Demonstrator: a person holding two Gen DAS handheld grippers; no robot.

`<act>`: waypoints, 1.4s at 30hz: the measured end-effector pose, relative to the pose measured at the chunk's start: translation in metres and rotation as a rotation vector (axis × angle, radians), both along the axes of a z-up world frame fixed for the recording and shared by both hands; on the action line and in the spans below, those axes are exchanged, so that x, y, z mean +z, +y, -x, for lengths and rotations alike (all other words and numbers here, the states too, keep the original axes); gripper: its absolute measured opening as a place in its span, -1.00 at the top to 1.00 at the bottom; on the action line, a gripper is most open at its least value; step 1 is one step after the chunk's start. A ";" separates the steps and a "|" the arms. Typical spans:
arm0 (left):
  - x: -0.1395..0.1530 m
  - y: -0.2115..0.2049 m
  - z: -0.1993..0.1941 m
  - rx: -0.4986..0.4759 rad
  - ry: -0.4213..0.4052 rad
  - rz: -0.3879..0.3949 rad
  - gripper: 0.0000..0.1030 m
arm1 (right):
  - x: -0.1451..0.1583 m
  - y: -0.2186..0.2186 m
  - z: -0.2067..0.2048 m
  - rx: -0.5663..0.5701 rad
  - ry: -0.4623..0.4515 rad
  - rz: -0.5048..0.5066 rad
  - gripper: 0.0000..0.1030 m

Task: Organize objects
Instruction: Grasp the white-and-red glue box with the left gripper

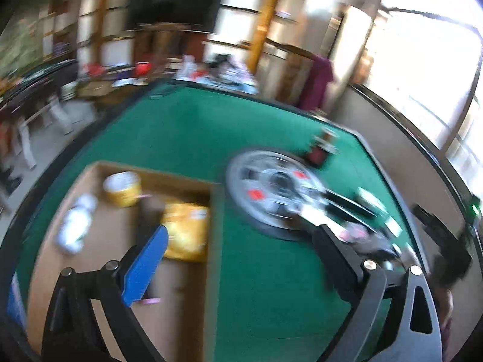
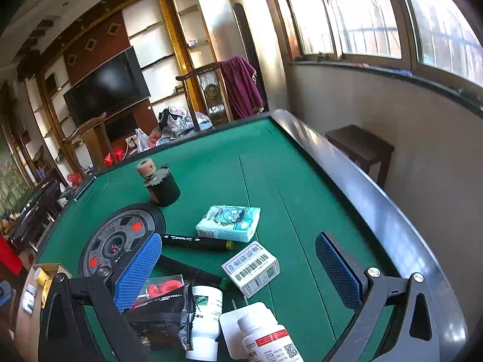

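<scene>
Boxed: yellow tin (image 1: 122,192), yellow packet (image 1: 185,230), white bottles (image 1: 75,223) in cardboard box (image 1: 181,316) at my 9 o'clock | Left: pill bottle (image 2: 267,339), carton (image 2: 250,267), tissues (image 2: 228,222), wheel (image 2: 120,235) at 12 | both my claws, left gripper (image 1: 238,256) and right gripper (image 2: 238,268), gape empty

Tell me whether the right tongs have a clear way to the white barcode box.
Probably yes. The right tongs stand open with the barcode box lying flat between their fingers, nothing resting on top of it; the black pens and white bottle crowd only its left side.
</scene>
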State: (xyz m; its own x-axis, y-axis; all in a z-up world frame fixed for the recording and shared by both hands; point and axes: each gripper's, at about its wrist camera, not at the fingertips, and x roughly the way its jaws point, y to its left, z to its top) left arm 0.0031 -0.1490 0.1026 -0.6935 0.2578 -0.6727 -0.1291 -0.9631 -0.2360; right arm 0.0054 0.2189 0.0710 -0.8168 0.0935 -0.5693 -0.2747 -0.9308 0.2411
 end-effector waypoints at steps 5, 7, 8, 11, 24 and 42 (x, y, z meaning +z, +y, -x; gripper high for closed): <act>-0.025 0.069 0.023 -0.176 -0.074 0.036 -0.87 | -0.009 0.011 0.003 0.001 -0.029 0.074 -1.00; -0.033 0.090 0.040 -0.207 -0.098 0.060 -0.87 | -0.010 0.015 0.002 -0.011 -0.031 0.087 -1.00; -0.036 0.095 0.049 -0.195 -0.109 0.059 -0.87 | -0.011 0.016 0.002 -0.015 -0.035 0.094 -1.00; -0.038 0.108 0.081 -0.145 -0.118 0.029 -0.87 | -0.014 0.018 0.004 -0.013 -0.045 0.119 -1.00; -0.098 0.179 0.131 -0.523 -0.402 0.307 -0.86 | -0.018 0.024 0.008 -0.021 -0.063 0.152 -1.00; -0.076 0.120 0.092 -0.139 -0.323 0.050 -0.85 | -0.021 0.011 0.007 -0.011 -0.097 0.102 -1.00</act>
